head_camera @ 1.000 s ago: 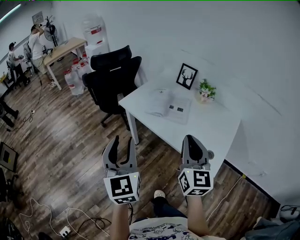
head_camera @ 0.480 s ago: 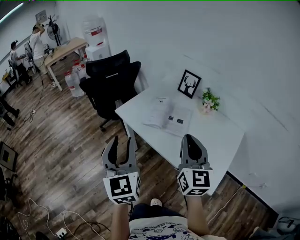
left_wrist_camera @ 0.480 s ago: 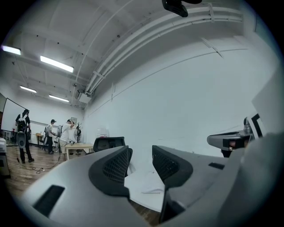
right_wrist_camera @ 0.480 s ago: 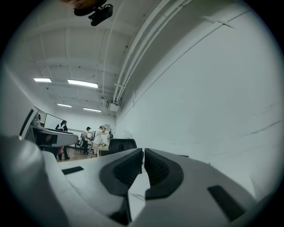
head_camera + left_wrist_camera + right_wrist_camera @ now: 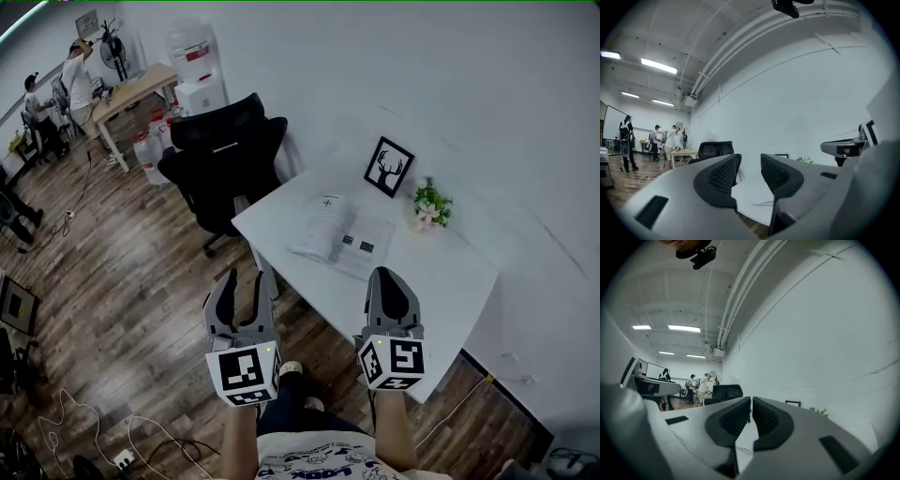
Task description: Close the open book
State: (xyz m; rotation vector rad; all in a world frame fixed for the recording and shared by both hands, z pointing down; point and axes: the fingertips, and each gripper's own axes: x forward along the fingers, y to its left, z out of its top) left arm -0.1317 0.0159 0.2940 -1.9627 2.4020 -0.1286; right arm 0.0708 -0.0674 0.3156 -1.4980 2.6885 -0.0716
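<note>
An open book [image 5: 342, 236] lies flat on the white table [image 5: 441, 281], its pages facing up. Both grippers are held level over the wood floor, short of the table's near edge and apart from the book. My left gripper [image 5: 246, 277] is open with nothing between its jaws; in the left gripper view [image 5: 750, 159] the table [image 5: 752, 192] shows through the gap. My right gripper [image 5: 388, 275] reaches just over the table's near edge. Its jaws are together and empty, as the right gripper view [image 5: 751, 401] shows.
A black office chair [image 5: 225, 155] stands at the table's left end. A framed deer picture [image 5: 390, 167] and a small potted plant [image 5: 430, 204] sit by the wall behind the book. People stand at a wooden desk [image 5: 131, 89] far left. Cables [image 5: 94, 431] lie on the floor.
Both grippers have been carried forward toward the table, so the table and book now sit closer and lower in the head view. Neither gripper's jaws have changed.
</note>
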